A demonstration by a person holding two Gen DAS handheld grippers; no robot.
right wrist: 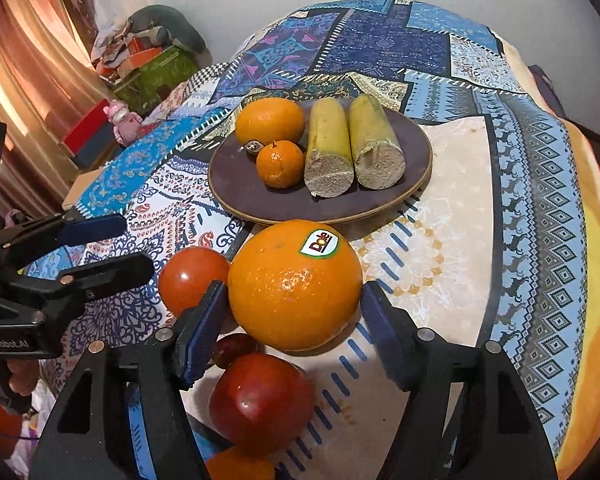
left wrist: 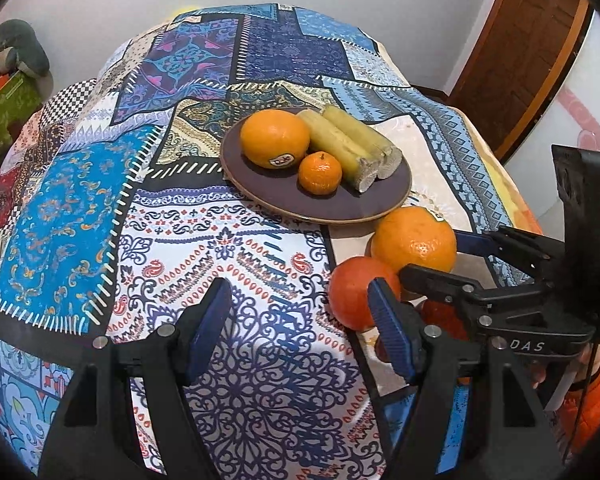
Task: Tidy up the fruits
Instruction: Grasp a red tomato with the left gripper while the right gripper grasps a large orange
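A dark plate (right wrist: 252,192) holds a large orange (right wrist: 270,120), a small mandarin (right wrist: 280,164) and two cut cane pieces (right wrist: 328,148). In front of it on the cloth lies a Dole-stickered orange (right wrist: 296,288), between the blue pads of my right gripper (right wrist: 292,332), which stand close beside it without pressing. A tomato (right wrist: 192,276) sits to its left, and a red apple (right wrist: 260,400) lies nearer the camera. My left gripper (left wrist: 300,320) hangs open over bare cloth, the tomato (left wrist: 352,288) just behind its right finger.
A patterned patchwork cloth (left wrist: 228,240) covers the round table. A small dark red fruit (right wrist: 236,348) and part of another orange fruit (right wrist: 240,466) lie under the right gripper. Boxes and clutter (right wrist: 152,64) stand past the table's far left; a wooden door (left wrist: 532,40) is at the right.
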